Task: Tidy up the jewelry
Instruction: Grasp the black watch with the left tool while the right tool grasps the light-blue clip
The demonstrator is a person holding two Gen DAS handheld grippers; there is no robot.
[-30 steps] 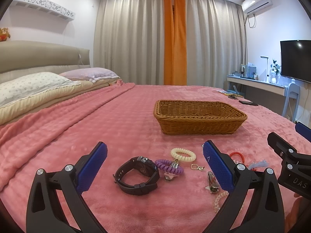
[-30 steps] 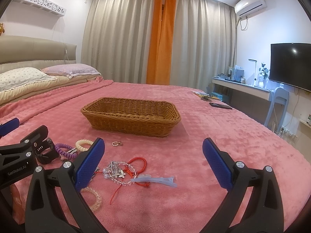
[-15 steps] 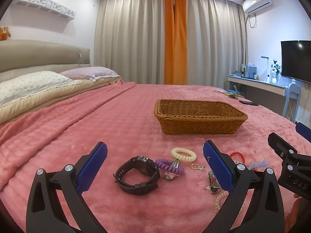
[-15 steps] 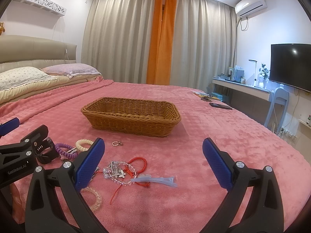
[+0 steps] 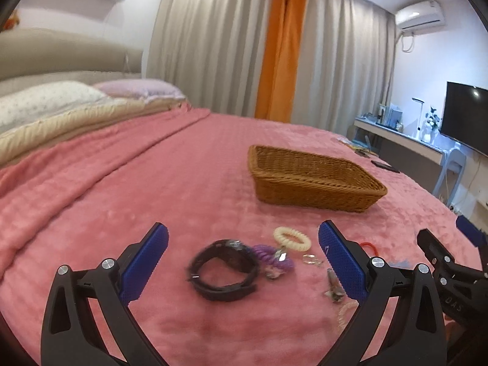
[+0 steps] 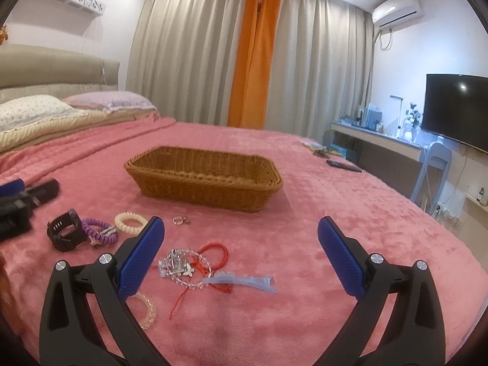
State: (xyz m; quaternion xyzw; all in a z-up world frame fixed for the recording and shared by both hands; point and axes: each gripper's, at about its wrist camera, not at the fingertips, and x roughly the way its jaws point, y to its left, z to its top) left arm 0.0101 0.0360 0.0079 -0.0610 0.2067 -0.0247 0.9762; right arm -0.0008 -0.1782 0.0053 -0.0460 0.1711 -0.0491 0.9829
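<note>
Jewelry lies on the pink bedspread in front of an empty wicker basket (image 5: 314, 180) (image 6: 204, 180). My left gripper (image 5: 244, 241) is open and empty, above a black watch (image 5: 224, 270), a purple coil tie (image 5: 273, 257) and a cream coil tie (image 5: 291, 238). My right gripper (image 6: 241, 228) is open and empty, above a red cord bracelet (image 6: 215, 254), a clear bead bracelet (image 6: 178, 267) and a pale blue clip (image 6: 244, 281). A small ring (image 6: 178, 220) lies near the basket. The watch (image 6: 65, 233) also shows in the right wrist view.
Pillows (image 5: 45, 106) and the headboard are at the left. A desk (image 6: 381, 140), a chair (image 6: 436, 164) and a TV (image 6: 457, 108) stand at the right past the bed edge. A phone (image 6: 343, 165) lies on the bed's right side. Curtains are behind.
Both grippers have tilted and moved; the left wrist view is blurred and rolled. The basket now sits lower in both views. The jewelry has not moved.
</note>
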